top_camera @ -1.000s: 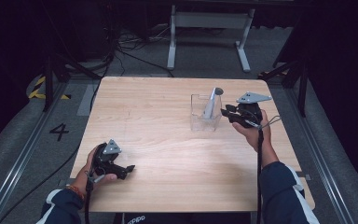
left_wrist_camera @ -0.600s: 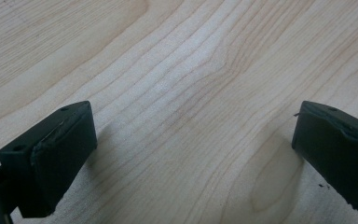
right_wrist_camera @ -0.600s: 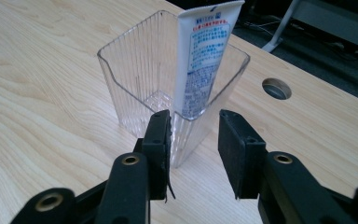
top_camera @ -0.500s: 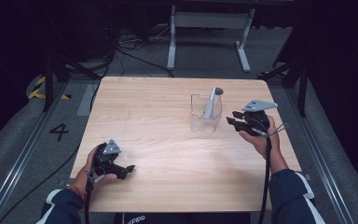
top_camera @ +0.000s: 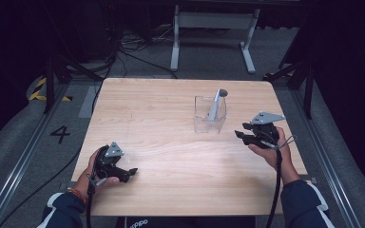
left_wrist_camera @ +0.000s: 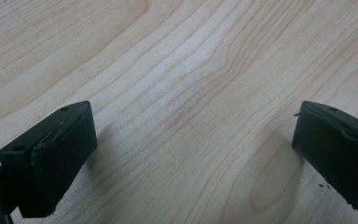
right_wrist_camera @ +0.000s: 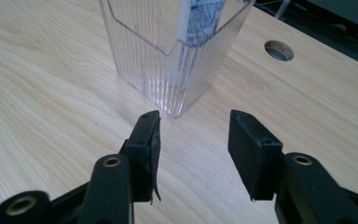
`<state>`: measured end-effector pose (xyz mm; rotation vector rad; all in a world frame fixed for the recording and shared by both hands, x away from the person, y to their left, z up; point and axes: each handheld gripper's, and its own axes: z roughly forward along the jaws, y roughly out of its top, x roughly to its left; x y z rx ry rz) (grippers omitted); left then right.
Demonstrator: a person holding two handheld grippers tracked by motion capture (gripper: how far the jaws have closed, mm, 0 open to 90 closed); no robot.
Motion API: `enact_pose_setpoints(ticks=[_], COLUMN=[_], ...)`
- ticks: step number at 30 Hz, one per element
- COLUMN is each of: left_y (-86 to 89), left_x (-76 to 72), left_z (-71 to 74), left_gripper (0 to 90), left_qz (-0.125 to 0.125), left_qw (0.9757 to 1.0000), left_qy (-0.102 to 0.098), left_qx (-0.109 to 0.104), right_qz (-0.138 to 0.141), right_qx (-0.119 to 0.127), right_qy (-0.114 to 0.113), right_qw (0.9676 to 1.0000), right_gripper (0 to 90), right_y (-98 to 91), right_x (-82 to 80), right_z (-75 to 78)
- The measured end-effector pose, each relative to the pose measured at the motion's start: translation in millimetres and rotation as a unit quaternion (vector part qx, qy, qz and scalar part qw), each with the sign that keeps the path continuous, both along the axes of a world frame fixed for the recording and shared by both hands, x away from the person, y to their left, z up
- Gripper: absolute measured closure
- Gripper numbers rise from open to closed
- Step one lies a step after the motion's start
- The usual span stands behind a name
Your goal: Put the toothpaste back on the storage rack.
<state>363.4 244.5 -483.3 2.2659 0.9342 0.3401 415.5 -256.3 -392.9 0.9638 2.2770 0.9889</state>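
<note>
A clear plastic box [top_camera: 209, 115] stands on the wooden table [top_camera: 171, 109], right of centre, with a grey tube [top_camera: 216, 103] leaning upright inside it. The same box [right_wrist_camera: 168, 51] rises just ahead of my right gripper [right_wrist_camera: 193, 144], and the tube's printed label [right_wrist_camera: 200, 18] shows through its wall. My right gripper [top_camera: 242, 135] is off to the box's right, apart from it; its jaws have just been opening and nothing is between them. Near the table's front left, my left gripper [top_camera: 128, 174] rests low, its jaws [left_wrist_camera: 186, 149] wide apart over bare wood.
A round hole [right_wrist_camera: 278, 50] pierces the tabletop beyond the box. Past the table's far edge stand a grey metal frame [top_camera: 214, 28] and cables on the floor [top_camera: 133, 47]. A rail runs along each side of the table.
My right hand has drawn back from the box toward the table's right front and sunk a little. Its jaws stand wider than before. The left hand has kept still.
</note>
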Motion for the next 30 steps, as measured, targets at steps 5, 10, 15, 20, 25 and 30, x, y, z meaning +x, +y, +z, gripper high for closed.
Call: enact_pose_setpoints(ticks=[5, 10, 15, 20, 25, 30], left_y=[0.0, 0.2, 0.1, 0.0, 0.1, 0.0], left_x=[0.1, 0.2, 0.2, 0.0, 0.0, 0.0], left_z=[-0.1, 0.0, 0.0, 0.0, 0.0, 0.0], left_gripper=[0.3, 0.3, 0.3, 0.3, 0.3, 0.3], left_qz=[0.000, -0.001, -0.001, 0.000, -0.001, 0.000], left_qw=[1.0000, 1.0000, 1.0000, 1.0000, 1.0000, 1.0000], left_qy=[-0.001, -0.002, -0.002, -0.001, 0.000, 0.000], left_qx=[0.000, 0.001, 0.001, 0.000, 0.000, 0.000], right_qz=[-0.004, -0.003, -0.005, -0.003, -0.001, 0.000], right_qx=[-0.005, -0.010, -0.019, -0.031, -0.042, -0.054], right_qy=[0.006, 0.010, 0.016, 0.021, 0.025, 0.032], right_qw=[1.0000, 0.9999, 0.9997, 0.9993, 0.9988, 0.9980], right_gripper=[49.6, 43.9, 39.8, 36.6, 34.9, 33.5], right_y=[-5.7, -10.6, -16.6, -23.9, -29.3, -35.5], right_x=[-5.7, -9.3, -13.6, -20.4, -24.7, -31.0], right_z=[-5.3, -10.9, -16.5, -21.3, -27.2, -36.2])
